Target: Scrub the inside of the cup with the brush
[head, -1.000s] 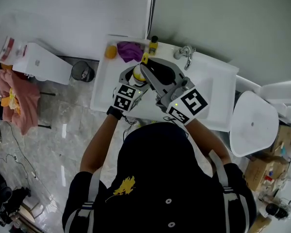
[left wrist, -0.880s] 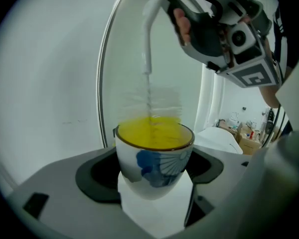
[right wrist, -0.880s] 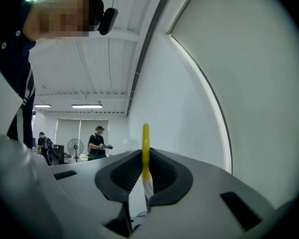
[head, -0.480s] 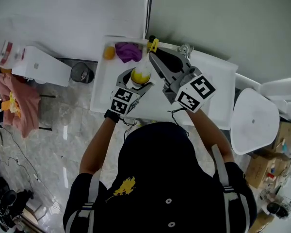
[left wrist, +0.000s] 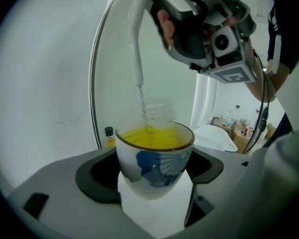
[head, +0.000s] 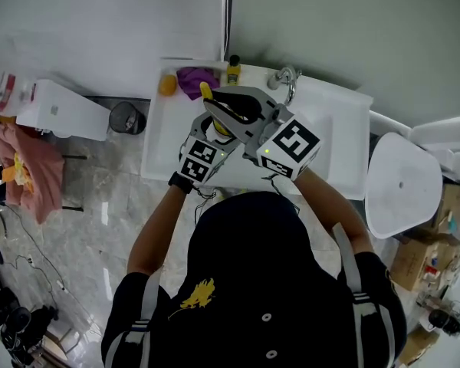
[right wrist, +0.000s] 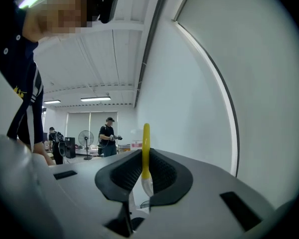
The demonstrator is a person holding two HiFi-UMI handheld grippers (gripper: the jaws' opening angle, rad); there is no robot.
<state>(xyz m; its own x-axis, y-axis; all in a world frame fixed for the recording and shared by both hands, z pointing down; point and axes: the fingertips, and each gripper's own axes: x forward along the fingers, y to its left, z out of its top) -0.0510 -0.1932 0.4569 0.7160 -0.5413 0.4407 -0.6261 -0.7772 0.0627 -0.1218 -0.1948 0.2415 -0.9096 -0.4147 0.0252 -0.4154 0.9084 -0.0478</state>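
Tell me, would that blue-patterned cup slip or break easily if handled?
The cup looks glazed ceramic, so probably stiff, fairly heavy for its size, and breakable if dropped. Its glossy, rounded wall may be slippery. It narrows toward the base, so a push near the rim might tip it.

Lab or recording hall, judged staged rather than domestic. A white sink with tap is mounted against a bare partition. The marbled floor is strewn with cables; cardboard boxes are stacked aside. Strip lights, a standing fan and another person are seen in the open room behind.
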